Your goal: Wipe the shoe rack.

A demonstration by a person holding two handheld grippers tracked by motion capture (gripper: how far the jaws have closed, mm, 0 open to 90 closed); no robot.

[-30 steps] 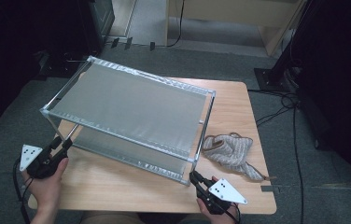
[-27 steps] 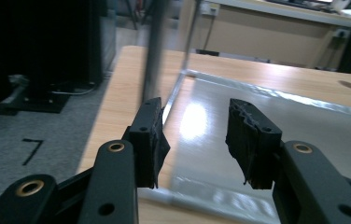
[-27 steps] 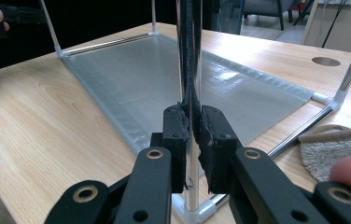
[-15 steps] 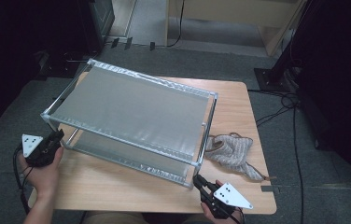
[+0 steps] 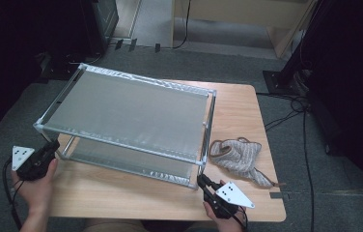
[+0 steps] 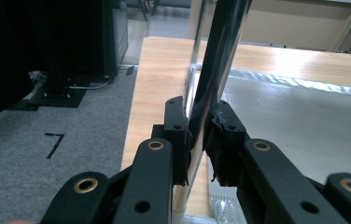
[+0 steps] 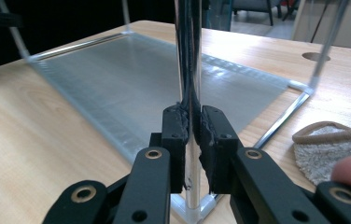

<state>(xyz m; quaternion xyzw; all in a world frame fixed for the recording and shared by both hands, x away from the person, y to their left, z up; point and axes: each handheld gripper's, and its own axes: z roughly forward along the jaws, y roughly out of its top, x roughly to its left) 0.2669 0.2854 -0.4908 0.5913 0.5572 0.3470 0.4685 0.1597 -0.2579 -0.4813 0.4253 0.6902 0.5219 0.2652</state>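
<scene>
A grey carpeted floor (image 5: 314, 159) with black cables surrounds a light wooden table (image 5: 121, 193), and on it stands a two-tier shelf rack of chrome tube posts and translucent grey panels (image 5: 131, 108), set at an angle with its far left corner overhanging the table's edge. A crumpled beige woven cloth (image 5: 237, 154) lies on the tabletop just to the right of the rack, apart from it.

The left gripper (image 5: 50, 147), held in the person's left hand (image 5: 37, 186) at the near left corner of the rack, has its jaws just closed on the rack's near left post (image 6: 199, 126); in the left gripper view the black pads press the shiny tube from both sides (the post runs up between them). The right gripper (image 5: 202, 181) sits at the near right corner, clamped on the near right post (image 7: 192, 154) low down, close above the bottom corner joint.
</scene>
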